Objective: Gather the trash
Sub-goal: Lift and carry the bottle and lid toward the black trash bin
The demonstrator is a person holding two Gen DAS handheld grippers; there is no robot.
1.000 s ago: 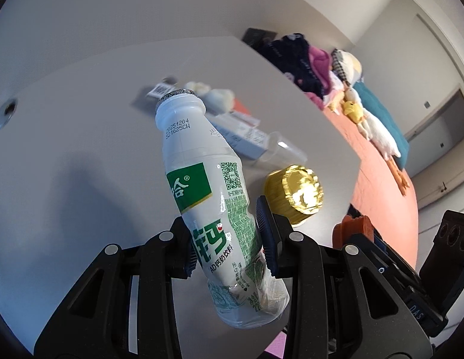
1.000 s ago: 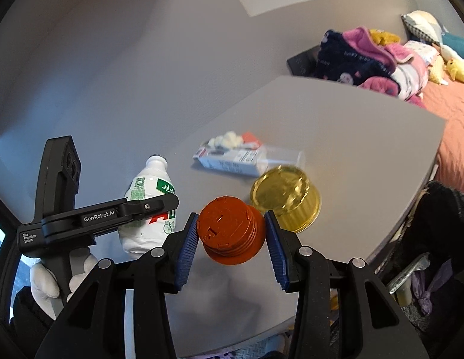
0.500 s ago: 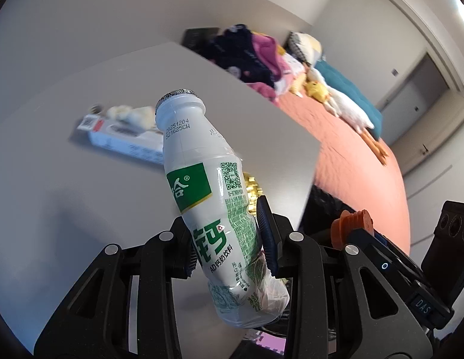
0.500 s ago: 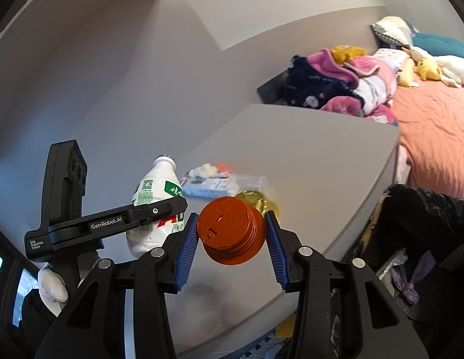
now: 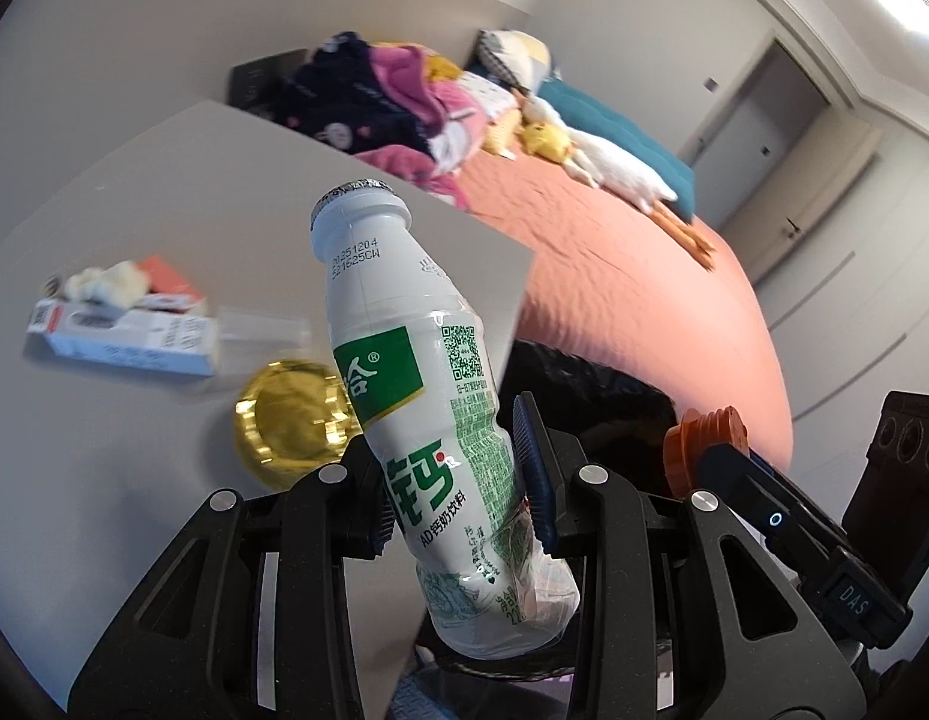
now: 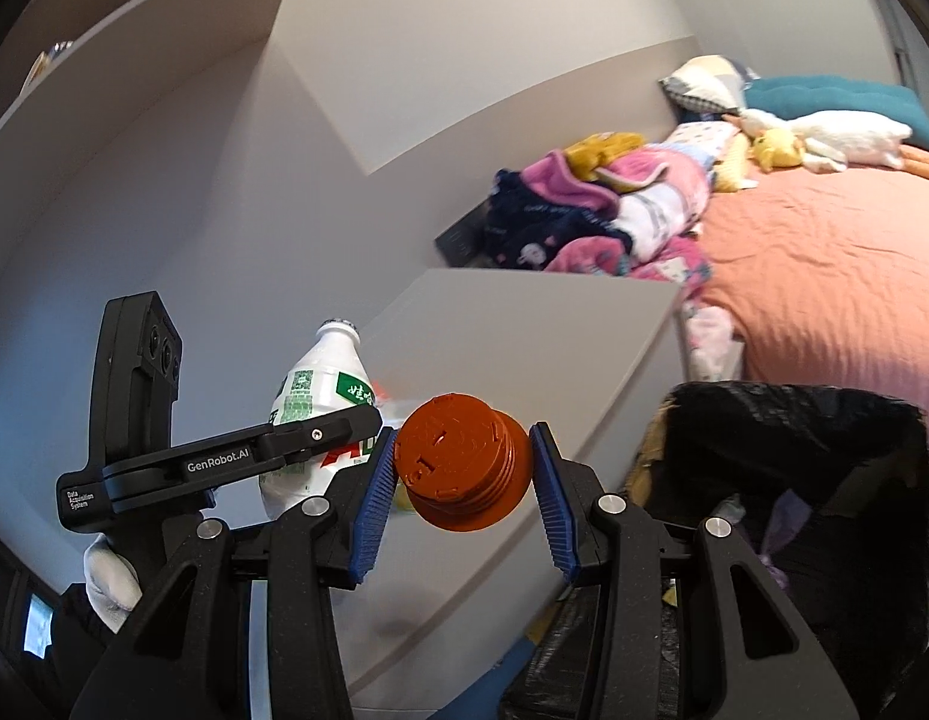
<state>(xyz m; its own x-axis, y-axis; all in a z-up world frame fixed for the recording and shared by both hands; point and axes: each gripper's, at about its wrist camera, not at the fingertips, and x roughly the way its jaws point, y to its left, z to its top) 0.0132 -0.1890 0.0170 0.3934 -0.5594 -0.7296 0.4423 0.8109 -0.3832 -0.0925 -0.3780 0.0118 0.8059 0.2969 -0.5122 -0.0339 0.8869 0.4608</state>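
My left gripper (image 5: 458, 474) is shut on a white drink bottle (image 5: 416, 384) with a green label, held tilted in the air over the grey table's edge. The bottle also shows in the right wrist view (image 6: 311, 396). My right gripper (image 6: 461, 474) is shut on an orange ribbed cap (image 6: 464, 462), which also shows in the left wrist view (image 5: 701, 441). A black-lined trash bin (image 6: 824, 480) stands open below and to the right of the right gripper. On the table (image 5: 134, 480) lie a gold lid (image 5: 290, 420), a small carton (image 5: 128, 342) and a crumpled tissue (image 5: 107, 285).
A bed with an orange cover (image 6: 824, 276) lies beyond the table, with piled clothes (image 6: 596, 210) and plush toys (image 5: 584, 156). Grey walls stand behind the table. A door (image 5: 758, 138) is at the far right.
Both grippers have lifted and swung right, away from the table's middle toward its edge. The trash bin has come into the right wrist view. Both holds are unchanged.
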